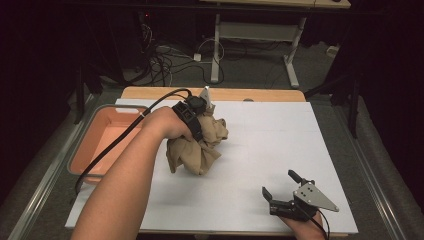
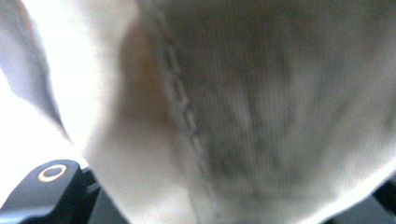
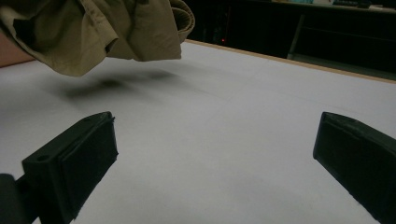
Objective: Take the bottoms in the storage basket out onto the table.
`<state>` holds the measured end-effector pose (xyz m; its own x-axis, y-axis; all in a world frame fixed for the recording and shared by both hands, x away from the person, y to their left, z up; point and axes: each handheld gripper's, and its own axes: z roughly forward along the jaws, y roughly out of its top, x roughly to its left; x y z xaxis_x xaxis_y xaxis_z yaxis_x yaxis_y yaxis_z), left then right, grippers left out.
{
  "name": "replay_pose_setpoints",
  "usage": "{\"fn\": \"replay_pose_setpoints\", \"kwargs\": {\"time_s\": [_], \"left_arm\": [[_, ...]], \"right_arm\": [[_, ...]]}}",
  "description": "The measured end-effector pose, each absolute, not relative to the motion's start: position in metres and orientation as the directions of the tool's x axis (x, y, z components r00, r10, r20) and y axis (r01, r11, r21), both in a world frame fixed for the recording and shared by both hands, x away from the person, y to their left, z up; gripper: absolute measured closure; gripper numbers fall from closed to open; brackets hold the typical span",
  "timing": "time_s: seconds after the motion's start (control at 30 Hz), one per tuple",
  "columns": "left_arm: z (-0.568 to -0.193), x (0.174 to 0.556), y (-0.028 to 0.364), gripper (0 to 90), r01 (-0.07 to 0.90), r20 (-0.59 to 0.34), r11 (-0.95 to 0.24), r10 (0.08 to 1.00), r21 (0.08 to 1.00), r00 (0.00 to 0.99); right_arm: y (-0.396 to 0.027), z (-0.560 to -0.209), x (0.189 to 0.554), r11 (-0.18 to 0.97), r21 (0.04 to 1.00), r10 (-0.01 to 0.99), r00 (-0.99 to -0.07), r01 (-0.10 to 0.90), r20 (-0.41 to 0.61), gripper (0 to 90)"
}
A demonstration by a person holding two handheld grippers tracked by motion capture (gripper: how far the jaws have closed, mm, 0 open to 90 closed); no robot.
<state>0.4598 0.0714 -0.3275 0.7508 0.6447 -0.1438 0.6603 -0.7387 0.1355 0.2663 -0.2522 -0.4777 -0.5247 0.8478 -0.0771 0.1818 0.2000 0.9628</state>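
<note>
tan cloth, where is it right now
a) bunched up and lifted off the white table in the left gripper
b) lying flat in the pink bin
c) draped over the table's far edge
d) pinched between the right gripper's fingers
a: the tan cloth hangs bunched from the left gripper, and the right gripper view shows it above the white table with its shadow beneath, while the right gripper sits open and apart.

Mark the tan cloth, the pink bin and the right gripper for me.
tan cloth [image 1: 197, 150]: high view, on the bunched folds hanging below the hand.
pink bin [image 1: 107, 132]: high view, on its bare inner floor.
right gripper [image 1: 280, 185]: high view, midway between the tips of its two open jaws.
</note>
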Motion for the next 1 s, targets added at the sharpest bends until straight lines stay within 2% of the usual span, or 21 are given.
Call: {"fn": "replay_pose_setpoints", "kwargs": {"time_s": [0.23, 0.47, 0.67, 0.77, 1.0], "left_arm": [[-0.337, 0.462, 0.066, 61.5, 0.658, -0.132, -0.737, 0.645, 0.153, 0.753], [-0.347, 0.464, 0.066, 61.0, 0.66, -0.079, -0.716, 0.662, 0.228, 0.745], [-0.366, 0.464, 0.066, 61.2, 0.63, -0.046, -0.734, 0.641, 0.255, 0.766], [-0.375, 0.463, 0.069, 61.1, 0.599, -0.029, -0.743, 0.62, 0.298, 0.784], [-0.392, 0.458, 0.078, 59.6, 0.598, -0.042, -0.682, 0.644, 0.42, 0.764]], "right_arm": [[-0.252, -0.478, 0.266, 0.201, 0.962, 0.846, -0.528, 0.183, -0.077, 0.6], [-0.251, -0.478, 0.267, 0.201, 0.963, 0.845, -0.528, 0.181, -0.077, 0.6], [-0.25, -0.478, 0.267, 0.202, 0.962, 0.843, -0.532, 0.181, -0.077, 0.6], [-0.251, -0.478, 0.267, 0.202, 0.962, 0.844, -0.531, 0.181, -0.077, 0.6], [-0.25, -0.479, 0.267, 0.201, 0.962, 0.844, -0.53, 0.183, -0.076, 0.7]]}}
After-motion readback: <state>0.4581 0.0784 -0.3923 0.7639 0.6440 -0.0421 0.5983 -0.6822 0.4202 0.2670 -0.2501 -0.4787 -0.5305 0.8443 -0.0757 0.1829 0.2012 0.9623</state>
